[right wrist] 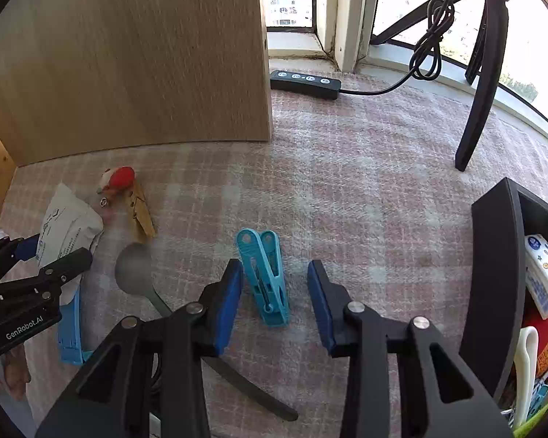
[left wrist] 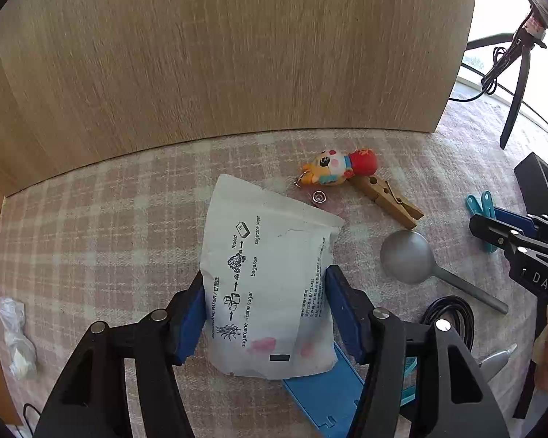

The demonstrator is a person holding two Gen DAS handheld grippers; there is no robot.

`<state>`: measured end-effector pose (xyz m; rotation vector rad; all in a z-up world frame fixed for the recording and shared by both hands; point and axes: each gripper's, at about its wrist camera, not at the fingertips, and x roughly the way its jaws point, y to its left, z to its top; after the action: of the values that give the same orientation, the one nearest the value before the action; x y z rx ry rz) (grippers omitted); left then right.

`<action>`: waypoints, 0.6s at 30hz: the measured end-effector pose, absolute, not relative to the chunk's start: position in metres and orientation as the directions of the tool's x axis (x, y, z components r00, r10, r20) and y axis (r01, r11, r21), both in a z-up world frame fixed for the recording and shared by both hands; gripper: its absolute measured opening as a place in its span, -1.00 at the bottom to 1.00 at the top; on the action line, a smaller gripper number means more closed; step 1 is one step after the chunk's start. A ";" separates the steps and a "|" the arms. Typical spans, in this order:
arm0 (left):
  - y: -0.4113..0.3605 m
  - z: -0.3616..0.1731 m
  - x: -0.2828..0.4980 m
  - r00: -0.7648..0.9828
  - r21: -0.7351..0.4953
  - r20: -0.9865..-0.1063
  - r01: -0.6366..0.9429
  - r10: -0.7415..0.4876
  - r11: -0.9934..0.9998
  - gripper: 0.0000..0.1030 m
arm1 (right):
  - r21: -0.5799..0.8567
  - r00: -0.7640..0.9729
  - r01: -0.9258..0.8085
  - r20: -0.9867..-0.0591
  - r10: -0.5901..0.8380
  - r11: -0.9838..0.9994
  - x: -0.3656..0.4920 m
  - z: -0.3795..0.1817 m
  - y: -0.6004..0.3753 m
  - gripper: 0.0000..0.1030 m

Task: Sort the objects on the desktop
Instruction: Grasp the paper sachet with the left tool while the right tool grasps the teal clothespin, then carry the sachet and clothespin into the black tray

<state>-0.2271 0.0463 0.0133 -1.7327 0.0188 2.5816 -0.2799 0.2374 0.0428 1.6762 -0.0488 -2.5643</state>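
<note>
A white paper packet point(left wrist: 266, 281) printed with sugarcane drawings lies on the checked cloth between the jaws of my left gripper point(left wrist: 265, 299), which is open around it; whether the pads touch it is unclear. It partly covers a blue plastic piece point(left wrist: 325, 390). My right gripper point(right wrist: 274, 292) is open, with a light blue clothes peg point(right wrist: 265, 277) lying between its fingers. A grey spoon point(left wrist: 413, 262), a wooden peg point(left wrist: 387, 197) and a small cartoon toy figure point(left wrist: 339, 166) lie beyond the packet.
A wooden panel point(left wrist: 219, 54) stands upright behind the objects. A black bin point(right wrist: 500, 273) with packets stands at the right. A black remote point(right wrist: 305, 84) and a tripod leg point(right wrist: 478, 102) are by the window. A crumpled plastic wrapper point(left wrist: 16, 335) lies far left, a black cable coil point(left wrist: 453, 314) near the spoon.
</note>
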 end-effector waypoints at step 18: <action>0.045 0.026 -0.217 -0.404 -0.069 -0.913 0.027 0.052 -0.997 -0.35 | 0.108 -0.439 0.028 -0.892 -0.109 -0.994 -0.268 0.061 0.237 -0.76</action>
<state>-0.2165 0.0453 0.0263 -1.7064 -0.1137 2.6175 -0.2675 0.2375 0.0610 1.6177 -0.1180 -2.5959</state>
